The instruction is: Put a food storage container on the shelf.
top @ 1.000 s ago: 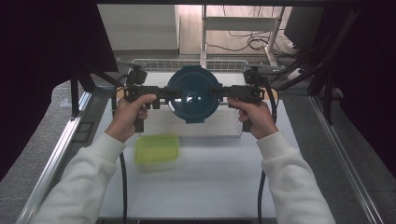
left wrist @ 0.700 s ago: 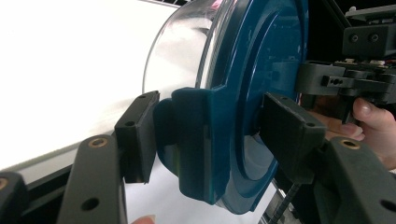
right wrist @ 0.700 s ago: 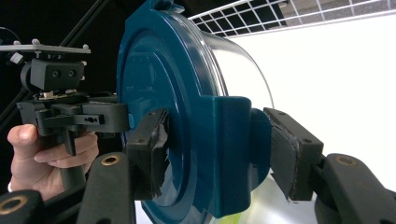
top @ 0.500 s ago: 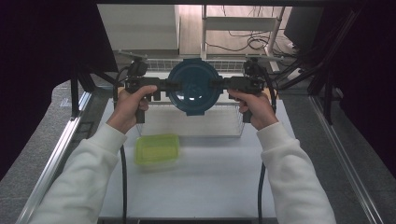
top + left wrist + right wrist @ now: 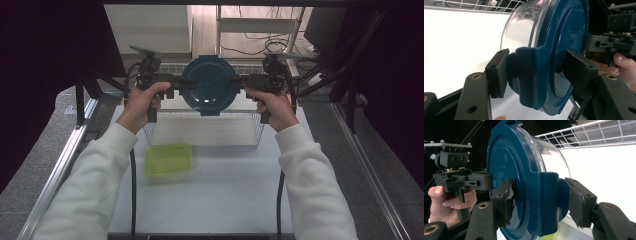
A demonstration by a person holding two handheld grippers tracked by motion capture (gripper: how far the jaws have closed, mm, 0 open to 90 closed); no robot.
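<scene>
A round clear container with a dark blue lid [image 5: 208, 85] hangs in the air above the wire basket [image 5: 205, 131], lid facing up toward the high camera. My left gripper [image 5: 175, 81] is shut on the lid's left clip tab [image 5: 529, 75], and my right gripper [image 5: 239, 80] is shut on the right clip tab [image 5: 546, 197]. In both gripper views the jaws squeeze a blue tab from each side, and the clear bowl [image 5: 521, 32] bulges away behind the lid. The other hand and its gripper show beyond the lid in each gripper view.
A lime green rectangular container [image 5: 168, 160] lies on the white table [image 5: 220, 190] in front of the basket's left corner. Metal rails [image 5: 65, 160] run along both table sides. Black frame struts and cables stand at the back.
Both grippers have carried the blue-lidded container farther back and a little higher over the basket. The grips have stayed the same. The green container has not moved.
</scene>
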